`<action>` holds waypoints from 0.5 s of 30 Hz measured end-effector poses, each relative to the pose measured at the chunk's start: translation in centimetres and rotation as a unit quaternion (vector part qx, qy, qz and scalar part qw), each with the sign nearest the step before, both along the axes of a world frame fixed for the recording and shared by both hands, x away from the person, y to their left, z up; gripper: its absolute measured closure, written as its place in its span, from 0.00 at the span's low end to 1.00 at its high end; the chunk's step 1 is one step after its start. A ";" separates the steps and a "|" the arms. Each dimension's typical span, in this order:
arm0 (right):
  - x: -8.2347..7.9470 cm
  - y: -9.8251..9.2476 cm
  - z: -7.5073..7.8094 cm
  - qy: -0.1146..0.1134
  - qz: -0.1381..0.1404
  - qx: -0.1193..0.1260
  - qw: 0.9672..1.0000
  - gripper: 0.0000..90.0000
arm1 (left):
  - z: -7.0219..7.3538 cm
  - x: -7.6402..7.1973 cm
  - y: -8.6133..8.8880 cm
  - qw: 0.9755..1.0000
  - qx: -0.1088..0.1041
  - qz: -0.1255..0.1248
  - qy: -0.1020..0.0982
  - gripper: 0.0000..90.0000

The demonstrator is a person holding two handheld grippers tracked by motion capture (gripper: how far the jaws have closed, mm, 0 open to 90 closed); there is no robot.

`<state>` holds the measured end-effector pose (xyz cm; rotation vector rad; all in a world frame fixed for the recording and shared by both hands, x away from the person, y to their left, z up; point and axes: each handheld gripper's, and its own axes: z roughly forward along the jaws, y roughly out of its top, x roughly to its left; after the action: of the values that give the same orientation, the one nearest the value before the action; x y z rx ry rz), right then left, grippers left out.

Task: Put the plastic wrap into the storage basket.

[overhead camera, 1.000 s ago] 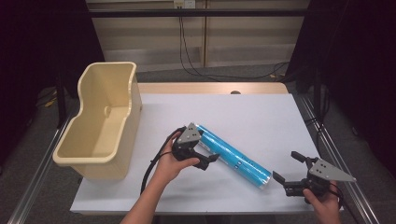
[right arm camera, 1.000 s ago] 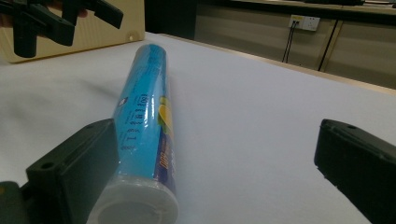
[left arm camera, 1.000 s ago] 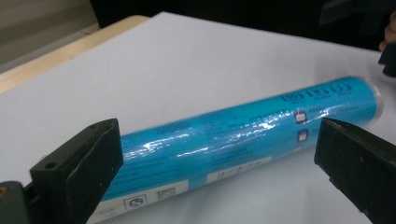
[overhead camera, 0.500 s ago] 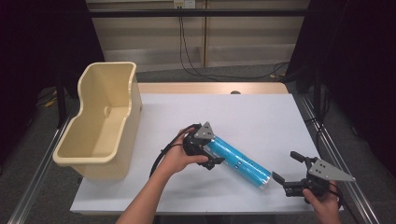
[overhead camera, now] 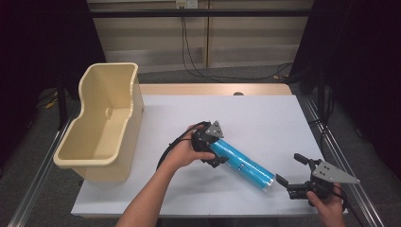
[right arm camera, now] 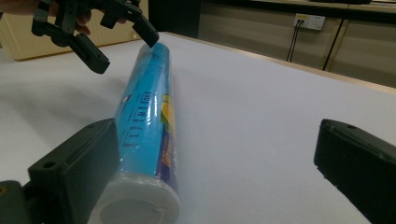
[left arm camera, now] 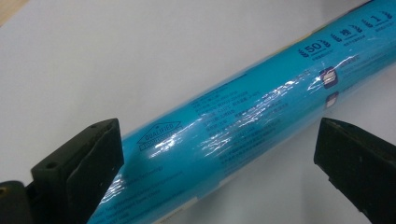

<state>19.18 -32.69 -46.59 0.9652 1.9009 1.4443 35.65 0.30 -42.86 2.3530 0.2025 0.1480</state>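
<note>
High view: blue roll lying flat near front edge of white table, long axis diagonal toward front right corner. Left gripper straddling far end, nearer; right gripper just off near end.

Left gripper view: jaws wide apart, nothing clamped, roll between them.

Right gripper view: jaws spread, empty; roll end cap beside one jaw, axis pointing away.

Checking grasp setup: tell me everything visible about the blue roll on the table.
The blue roll is a long cylinder in glossy, crinkled blue film printed with text, a "50" and a "QUALIFIED" mark, with a pale round end cap. It lies flat on the white table, slanting from centre toward the near right. The left hand-held gripper straddles its far end, jaws open. The right hand-held gripper sits open by the capped end.
</note>
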 end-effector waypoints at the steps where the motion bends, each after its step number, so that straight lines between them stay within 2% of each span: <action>1: 0.0 0.0 0.0 0.000 0.001 0.000 1.000 0.00 | 0.0 0.1 -0.1 1.000 0.003 -0.002 -0.001 0.01; 4: 0.0 0.0 0.0 0.001 0.002 -0.002 1.000 0.00 | -0.2 0.5 -0.4 1.000 0.004 -0.008 -0.002 0.01; 10: 0.0 -0.1 -0.1 0.003 0.001 -0.001 1.000 0.00 | -0.6 0.9 -1.1 1.000 0.012 -0.026 0.011 0.01; 15: 0.0 -0.3 -0.1 0.004 0.002 -0.001 1.000 0.00 | -0.9 1.1 -1.6 0.999 0.017 -0.032 0.008 0.01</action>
<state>19.21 -32.94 -46.68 0.9687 1.9108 1.4430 36.79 -1.30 -43.76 2.3924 0.1326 0.1023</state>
